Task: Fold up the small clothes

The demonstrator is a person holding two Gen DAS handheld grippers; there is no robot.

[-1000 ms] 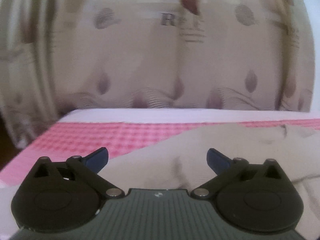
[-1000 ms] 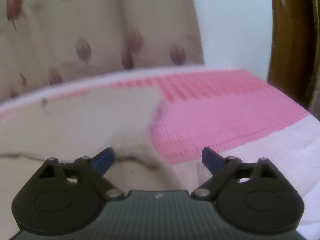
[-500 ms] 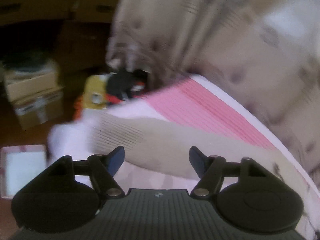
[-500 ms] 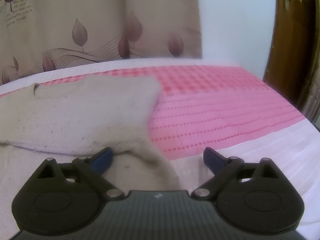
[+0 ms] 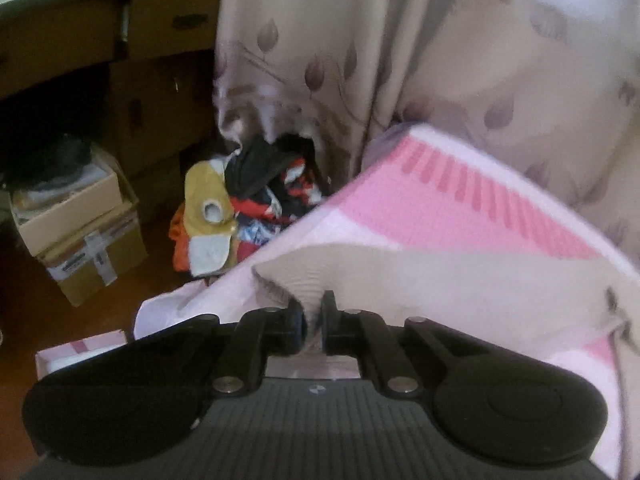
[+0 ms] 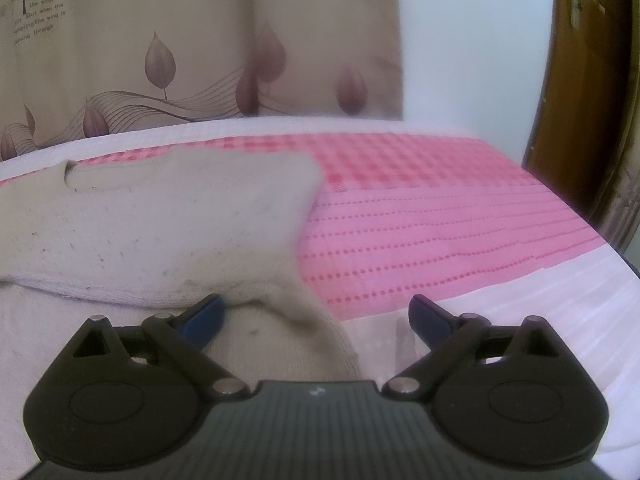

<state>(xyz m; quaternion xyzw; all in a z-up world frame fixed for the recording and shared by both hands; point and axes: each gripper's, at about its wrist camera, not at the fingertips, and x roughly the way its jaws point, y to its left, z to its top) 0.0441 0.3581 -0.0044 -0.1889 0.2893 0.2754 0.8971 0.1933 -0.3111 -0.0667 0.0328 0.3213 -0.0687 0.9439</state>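
Note:
A small beige knit sweater lies spread on the pink and white bed cover. In the left wrist view my left gripper is shut on a pinched edge of the sweater near the bed's left side. In the right wrist view my right gripper is open, low over the sweater's right sleeve, which runs down between the blue fingertips.
A beige leaf-print curtain hangs behind the bed. Left of the bed on the floor are a heap of clothes, cardboard boxes and wooden drawers. A wooden door stands at the right.
My left gripper swung left toward the bed's edge and closed on the sweater's edge. My right gripper stayed open and settled lower over the sleeve.

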